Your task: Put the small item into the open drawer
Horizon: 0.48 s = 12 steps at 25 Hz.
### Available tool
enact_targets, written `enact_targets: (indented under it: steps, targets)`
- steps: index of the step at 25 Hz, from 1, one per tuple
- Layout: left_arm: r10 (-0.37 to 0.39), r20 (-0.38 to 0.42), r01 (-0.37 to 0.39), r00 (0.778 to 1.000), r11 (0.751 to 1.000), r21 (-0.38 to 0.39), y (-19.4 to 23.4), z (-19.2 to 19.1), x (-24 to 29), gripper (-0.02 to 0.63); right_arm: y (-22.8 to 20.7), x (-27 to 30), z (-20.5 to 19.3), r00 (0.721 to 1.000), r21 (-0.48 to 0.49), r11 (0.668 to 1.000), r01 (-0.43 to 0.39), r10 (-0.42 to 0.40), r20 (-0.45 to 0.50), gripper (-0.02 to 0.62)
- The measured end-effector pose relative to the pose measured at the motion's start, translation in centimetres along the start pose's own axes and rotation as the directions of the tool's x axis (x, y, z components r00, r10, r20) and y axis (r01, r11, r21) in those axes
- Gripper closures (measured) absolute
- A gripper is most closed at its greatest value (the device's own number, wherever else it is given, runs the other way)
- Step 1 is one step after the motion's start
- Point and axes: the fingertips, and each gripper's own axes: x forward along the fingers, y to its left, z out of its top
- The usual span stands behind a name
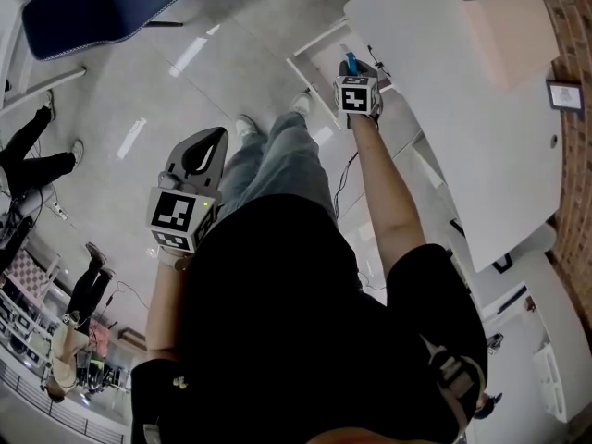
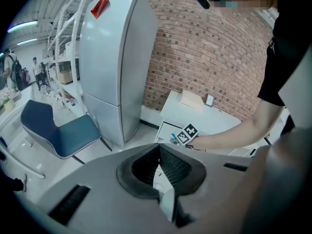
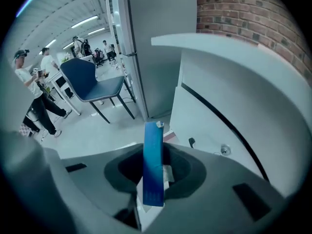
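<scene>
My right gripper (image 1: 355, 65) (image 3: 157, 156) is shut on a small flat blue box (image 3: 153, 165) (image 1: 350, 63), which stands upright between the jaws. It hovers at the front of a white cabinet (image 1: 444, 81) (image 3: 234, 106), above the pulled-out white drawer (image 1: 316, 63). In the left gripper view the same drawer (image 2: 168, 129) shows beside the right gripper's marker cube (image 2: 187, 133). My left gripper (image 1: 218, 138) (image 2: 158, 147) hangs low at my left side over the floor. Its tips meet and nothing is in them.
A blue chair (image 3: 92, 84) (image 2: 63, 130) stands on the floor to the left. A tall grey fridge (image 2: 117, 62) (image 3: 156, 48) stands against the brick wall (image 2: 209, 57). People (image 3: 36, 91) stand far off. A tan box (image 1: 509, 30) lies on the cabinet top.
</scene>
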Motion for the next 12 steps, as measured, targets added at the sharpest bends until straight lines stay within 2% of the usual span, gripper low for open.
enact_targets:
  steps: [12]
  targets:
    - [0.021,-0.088,-0.031,0.996,0.993,-0.111,2.3,-3.4,3.0,0.603,-1.4,9.1,-1.5,0.992,-0.045,0.999,0.017,-0.023,-0.126,0.5]
